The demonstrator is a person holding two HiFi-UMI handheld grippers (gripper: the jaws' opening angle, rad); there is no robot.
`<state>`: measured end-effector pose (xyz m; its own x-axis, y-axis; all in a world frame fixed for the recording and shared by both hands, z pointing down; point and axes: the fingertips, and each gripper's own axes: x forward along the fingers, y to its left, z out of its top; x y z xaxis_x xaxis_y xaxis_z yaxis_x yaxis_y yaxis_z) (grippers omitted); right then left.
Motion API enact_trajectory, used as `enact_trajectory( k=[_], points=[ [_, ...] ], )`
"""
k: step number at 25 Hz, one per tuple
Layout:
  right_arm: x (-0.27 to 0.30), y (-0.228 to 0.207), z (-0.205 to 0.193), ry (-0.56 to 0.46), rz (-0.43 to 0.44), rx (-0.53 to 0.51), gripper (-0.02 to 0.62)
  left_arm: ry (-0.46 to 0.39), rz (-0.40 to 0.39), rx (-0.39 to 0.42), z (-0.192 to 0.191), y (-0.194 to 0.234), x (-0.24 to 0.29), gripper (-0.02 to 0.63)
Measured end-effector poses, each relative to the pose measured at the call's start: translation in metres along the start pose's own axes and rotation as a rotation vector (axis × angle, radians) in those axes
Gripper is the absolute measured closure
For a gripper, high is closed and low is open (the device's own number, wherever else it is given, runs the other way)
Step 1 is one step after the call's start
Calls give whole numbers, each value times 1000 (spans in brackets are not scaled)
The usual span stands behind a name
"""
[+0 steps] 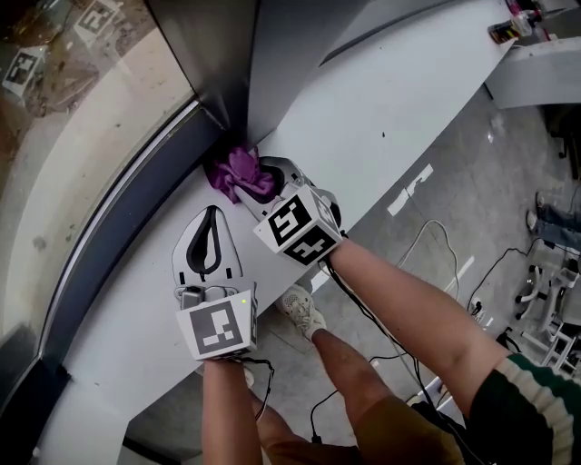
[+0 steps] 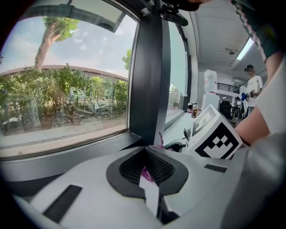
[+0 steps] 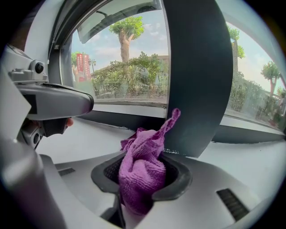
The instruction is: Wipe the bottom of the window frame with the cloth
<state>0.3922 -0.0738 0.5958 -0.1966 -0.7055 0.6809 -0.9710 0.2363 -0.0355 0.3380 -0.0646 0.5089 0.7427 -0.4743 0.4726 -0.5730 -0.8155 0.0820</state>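
A purple cloth [image 1: 240, 172] is bunched against the corner where the dark upright post [image 1: 222, 54] meets the dark bottom rail of the window frame [image 1: 136, 195]. My right gripper [image 1: 260, 179] is shut on the cloth [image 3: 140, 172], which bulges out between the jaws; one tip of it sticks up against the post [image 3: 196, 76]. My left gripper [image 1: 214, 212] hovers over the white sill just left of the right one, shut with nothing in it. In the left gripper view, a sliver of purple shows past the shut left gripper [image 2: 146, 153].
The white sill [image 1: 381, 109] runs away to the upper right, with small items [image 1: 513, 23] at its far end. Below its edge are the grey floor, black cables [image 1: 436, 245] and the person's shoe [image 1: 304, 311]. A person [image 2: 252, 89] stands far back in the room.
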Motion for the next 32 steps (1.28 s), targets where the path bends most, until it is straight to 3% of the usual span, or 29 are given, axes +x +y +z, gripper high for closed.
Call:
enact_trajectory(
  k=[16,24,32],
  points=[
    [-36,23,-39,32,-4,20,442,35,-32,39,-23,-22,-26,598],
    [-63,33,-65,38,-21,86,442,52,-49,-16,-40,-53,-41,598],
    [-86,52,-91,69,20,82,442,37,-71,-9,-51,-81,-46,598]
  ],
)
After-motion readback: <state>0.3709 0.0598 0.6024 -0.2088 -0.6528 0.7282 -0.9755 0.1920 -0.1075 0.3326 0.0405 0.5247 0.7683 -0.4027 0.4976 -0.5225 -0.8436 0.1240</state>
